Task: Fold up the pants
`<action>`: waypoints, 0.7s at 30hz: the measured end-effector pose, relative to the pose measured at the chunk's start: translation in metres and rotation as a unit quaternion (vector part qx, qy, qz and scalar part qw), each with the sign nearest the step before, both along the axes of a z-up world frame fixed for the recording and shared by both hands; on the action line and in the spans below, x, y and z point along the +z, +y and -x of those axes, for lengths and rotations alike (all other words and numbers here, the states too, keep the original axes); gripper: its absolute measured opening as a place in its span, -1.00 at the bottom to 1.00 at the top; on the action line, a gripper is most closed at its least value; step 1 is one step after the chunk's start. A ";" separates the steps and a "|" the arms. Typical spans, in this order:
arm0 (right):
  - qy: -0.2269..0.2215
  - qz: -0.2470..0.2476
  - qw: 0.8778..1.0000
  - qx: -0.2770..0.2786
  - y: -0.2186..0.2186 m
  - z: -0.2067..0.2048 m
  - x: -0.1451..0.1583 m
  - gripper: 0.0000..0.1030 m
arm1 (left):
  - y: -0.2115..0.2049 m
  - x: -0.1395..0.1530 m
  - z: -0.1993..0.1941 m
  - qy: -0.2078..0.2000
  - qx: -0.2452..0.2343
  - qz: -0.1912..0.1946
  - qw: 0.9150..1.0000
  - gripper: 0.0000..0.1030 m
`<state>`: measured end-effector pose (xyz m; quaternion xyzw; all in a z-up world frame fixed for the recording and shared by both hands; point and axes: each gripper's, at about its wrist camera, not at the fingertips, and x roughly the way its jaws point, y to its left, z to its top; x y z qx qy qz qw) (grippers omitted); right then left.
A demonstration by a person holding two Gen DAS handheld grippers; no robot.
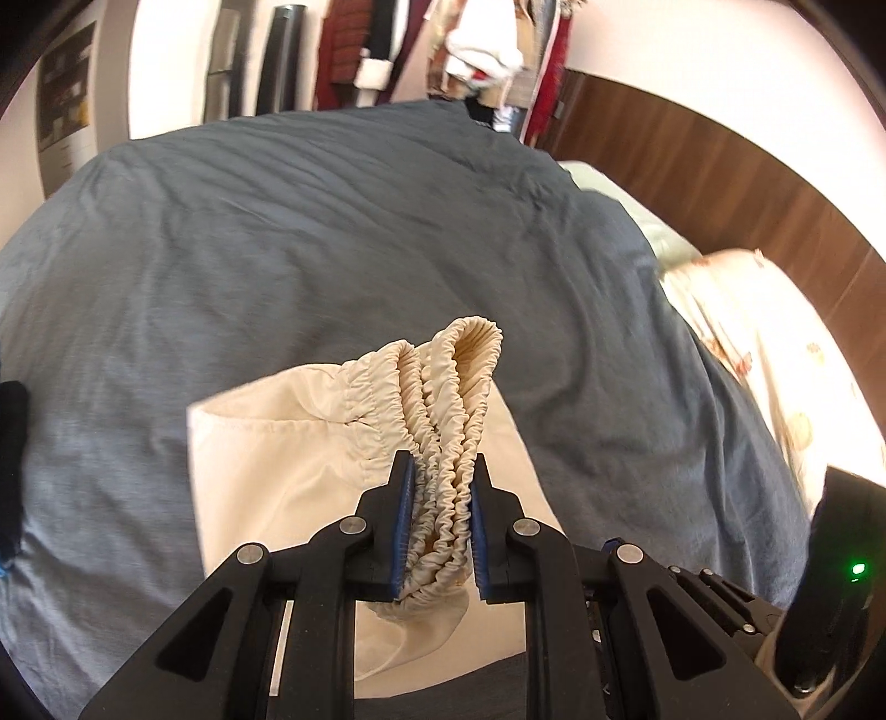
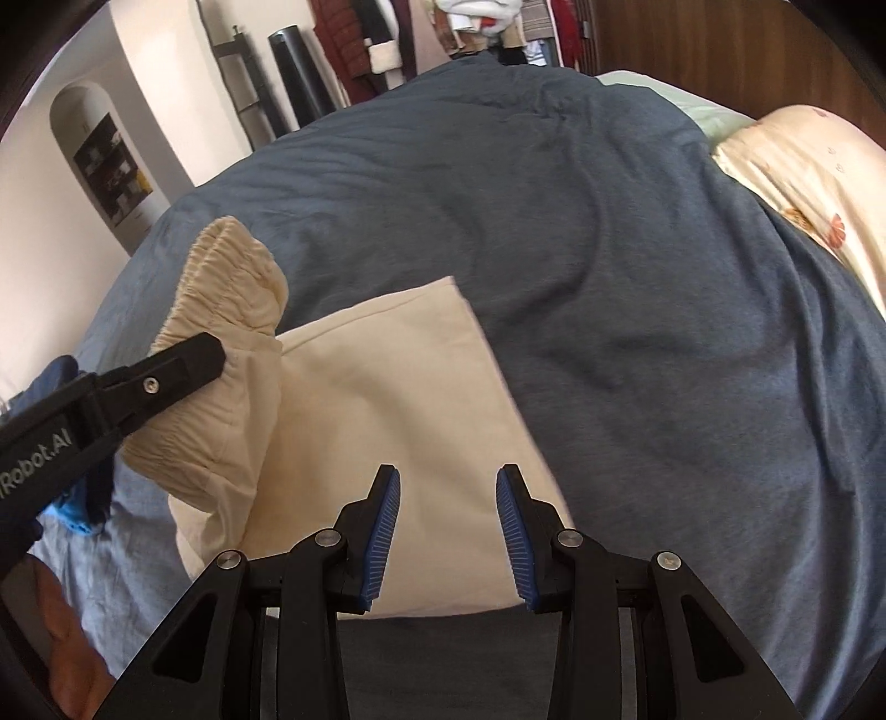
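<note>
The left gripper (image 1: 441,523) is clamped on the gathered elastic waistband (image 1: 443,443) of the cream pants (image 1: 266,471); its two blue ribbed pads (image 1: 404,526) press the bunched band from both sides, and several folds of the band stand up beyond the fingertips. In the right wrist view the same gripper (image 2: 183,360) enters from the left edge with the waistband (image 2: 232,271) rising above its black finger, and the fabric below it hangs in a loose fold. The right gripper (image 2: 447,531) has its jaws partly apart, with a clear gap between the blue pads (image 2: 382,543); nothing is between them, and they stand over the flat part of the pants (image 2: 387,415) without gripping it. The pants lie on a grey-blue duvet (image 2: 609,277) that covers the bed. The flat portion forms a smooth, roughly rectangular panel with one corner pointing away from the grippers, while the waistband end is lifted clear of the duvet at the left. Beyond the duvet's right side, a pale green sheet (image 1: 626,194) and a cream pillow with a small printed pattern (image 1: 775,360) lie against a dark wooden headboard (image 1: 720,183). Past the far end of the bed, clothes hang on a rack (image 1: 476,44) against a pale wall. An arched wall niche with shelves (image 2: 105,160) appears at the left in the right wrist view.
</note>
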<state>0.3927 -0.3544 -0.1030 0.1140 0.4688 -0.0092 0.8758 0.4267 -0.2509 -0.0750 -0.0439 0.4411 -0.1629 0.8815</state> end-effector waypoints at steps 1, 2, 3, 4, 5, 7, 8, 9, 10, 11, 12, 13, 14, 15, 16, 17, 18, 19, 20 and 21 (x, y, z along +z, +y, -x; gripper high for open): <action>0.001 -0.001 1.000 -0.004 -0.005 0.001 -0.001 -0.27 | -0.005 -0.003 0.000 0.002 -0.004 -0.001 1.000 -0.64; 0.002 -0.002 1.000 -0.009 -0.012 0.002 -0.002 -0.27 | -0.012 -0.007 -0.001 0.006 -0.009 -0.003 1.000 -0.64; 0.002 -0.003 1.000 -0.014 -0.018 0.003 -0.004 -0.27 | -0.019 -0.010 -0.002 0.010 -0.014 -0.004 1.000 -0.64; 0.002 -0.004 1.000 -0.018 -0.023 0.004 -0.005 -0.27 | -0.024 -0.013 -0.003 0.013 -0.018 -0.004 1.000 -0.64; 0.005 -0.005 1.000 -0.024 -0.029 0.005 -0.007 -0.27 | -0.030 -0.017 -0.003 0.016 -0.024 -0.003 1.000 -0.64; 0.007 -0.007 0.999 -0.033 -0.038 0.007 -0.010 -0.27 | -0.042 -0.024 -0.004 0.021 -0.035 -0.008 0.999 -0.64; 0.008 -0.008 0.999 -0.037 -0.043 0.008 -0.012 -0.27 | -0.047 -0.027 -0.005 0.024 -0.038 -0.010 0.999 -0.64; 0.010 -0.009 0.999 -0.041 -0.047 0.009 -0.014 -0.27 | -0.051 -0.032 -0.006 0.029 -0.041 -0.012 0.999 -0.62; 0.011 -0.009 0.999 -0.044 -0.050 0.010 -0.016 -0.27 | -0.054 -0.035 -0.007 0.035 -0.044 -0.009 0.998 -0.60; 0.012 -0.010 0.999 -0.047 -0.053 0.010 -0.018 -0.27 | -0.056 -0.037 -0.009 0.043 -0.051 -0.002 0.998 -0.48; 0.014 -0.010 0.999 -0.051 -0.055 0.012 -0.019 -0.27 | -0.056 -0.036 -0.010 0.047 -0.060 0.007 0.997 -0.33; 0.014 -0.009 0.998 -0.053 -0.056 0.013 -0.019 -0.27 | -0.058 -0.035 -0.010 0.049 -0.067 0.014 0.996 -0.27; 0.014 -0.007 0.998 -0.057 -0.058 0.014 -0.019 -0.27 | -0.058 -0.030 -0.009 0.047 -0.076 0.017 0.996 -0.17; 0.014 -0.006 0.998 -0.061 -0.059 0.015 -0.019 -0.27 | -0.059 -0.022 -0.006 0.033 -0.091 0.009 0.995 -0.07; 0.015 -0.005 0.998 -0.064 -0.060 0.015 -0.020 -0.27 | -0.060 -0.016 -0.004 0.022 -0.102 0.004 0.995 -0.04; 0.016 -0.004 0.998 -0.068 -0.062 0.015 -0.019 -0.27 | -0.058 -0.008 -0.001 0.003 -0.119 -0.001 0.993 -0.01; 0.015 -0.002 0.997 -0.074 -0.062 0.017 -0.018 -0.28 | -0.054 0.000 0.001 -0.018 -0.132 -0.009 0.991 0.02; 0.014 0.000 0.997 -0.078 -0.064 0.017 -0.017 -0.27 | -0.049 0.006 0.001 -0.040 -0.145 -0.021 0.988 0.03; 0.012 0.001 0.997 -0.082 -0.063 0.018 -0.014 -0.27 | -0.045 0.011 0.000 -0.057 -0.161 -0.030 0.985 0.04; 0.009 -0.002 0.996 -0.083 -0.062 0.019 -0.012 -0.27 | -0.040 0.014 -0.004 -0.071 -0.188 -0.042 0.979 0.04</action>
